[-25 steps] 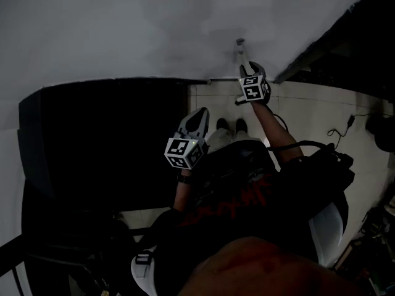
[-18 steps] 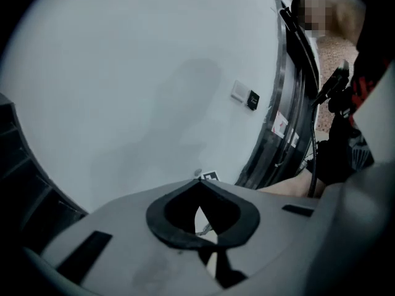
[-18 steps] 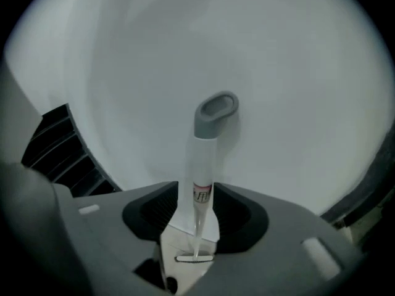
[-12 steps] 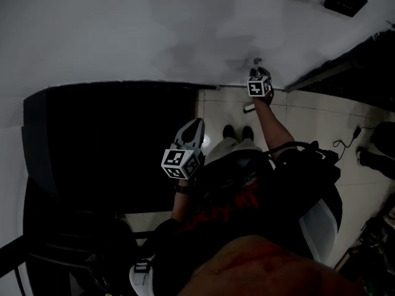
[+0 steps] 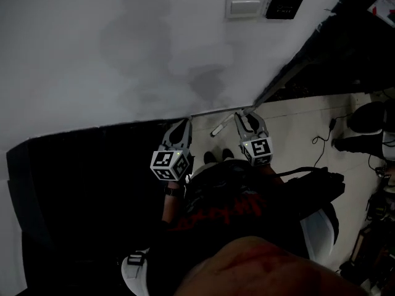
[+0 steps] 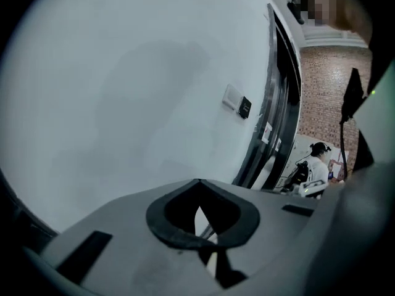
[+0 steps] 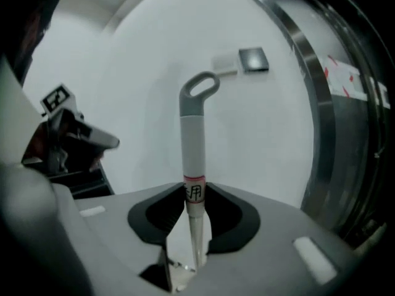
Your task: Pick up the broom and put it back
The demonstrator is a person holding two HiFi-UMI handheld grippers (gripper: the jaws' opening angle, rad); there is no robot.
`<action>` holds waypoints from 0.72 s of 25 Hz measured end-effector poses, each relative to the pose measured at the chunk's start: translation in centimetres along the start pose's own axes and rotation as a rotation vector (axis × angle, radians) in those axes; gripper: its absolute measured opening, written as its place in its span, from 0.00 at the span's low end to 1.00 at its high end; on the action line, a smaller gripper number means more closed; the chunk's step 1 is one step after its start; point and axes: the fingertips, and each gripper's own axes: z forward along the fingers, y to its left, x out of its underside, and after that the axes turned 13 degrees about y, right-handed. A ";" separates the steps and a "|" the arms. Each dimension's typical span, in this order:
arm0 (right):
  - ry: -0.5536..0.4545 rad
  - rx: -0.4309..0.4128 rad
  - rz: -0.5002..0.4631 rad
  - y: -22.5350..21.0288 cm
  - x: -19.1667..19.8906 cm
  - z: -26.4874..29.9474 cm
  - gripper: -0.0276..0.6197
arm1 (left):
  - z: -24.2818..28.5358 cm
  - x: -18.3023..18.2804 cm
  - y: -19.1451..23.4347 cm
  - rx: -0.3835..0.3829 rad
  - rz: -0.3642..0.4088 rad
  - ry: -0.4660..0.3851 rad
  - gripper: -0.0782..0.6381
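The broom's handle [image 7: 192, 147] is a pale shaft with a grey loop at the top and a red band with a label. It stands upright between the pads of my right gripper [image 7: 193, 190], which is shut on it just below the band. In the head view the handle [image 5: 222, 124] shows as a short pale stick near the wall's foot, left of my right gripper [image 5: 245, 121]. The broom's head is hidden. My left gripper [image 5: 179, 128] hangs beside it over the dark furniture. Its jaws [image 6: 197, 184] are shut and hold nothing.
A white wall [image 5: 123, 54] with a switch plate [image 5: 247, 5] and a dark panel [image 5: 284, 6] stands close ahead. A dark metal door frame [image 5: 296, 73] runs to the right. Black furniture [image 5: 80, 184] fills the left. A cable [image 5: 321, 137] lies on the tiled floor.
My right gripper has come up and back from the foot of the wall with the broom handle in it. My left gripper has moved forward toward the wall.
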 end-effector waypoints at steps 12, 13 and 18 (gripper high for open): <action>-0.269 -0.021 -0.061 3.5 -16.8 -6.4 0.20 | -2.1 -8.5 -0.5 -0.015 0.096 -0.165 0.12; -0.264 -0.021 -0.066 3.8 -16.7 -6.5 0.20 | -2.2 -8.6 -0.3 -0.008 0.078 -0.173 0.12; -0.183 0.001 -0.087 4.1 -14.5 -6.5 0.20 | -1.8 -8.0 0.2 -0.004 0.088 -0.162 0.12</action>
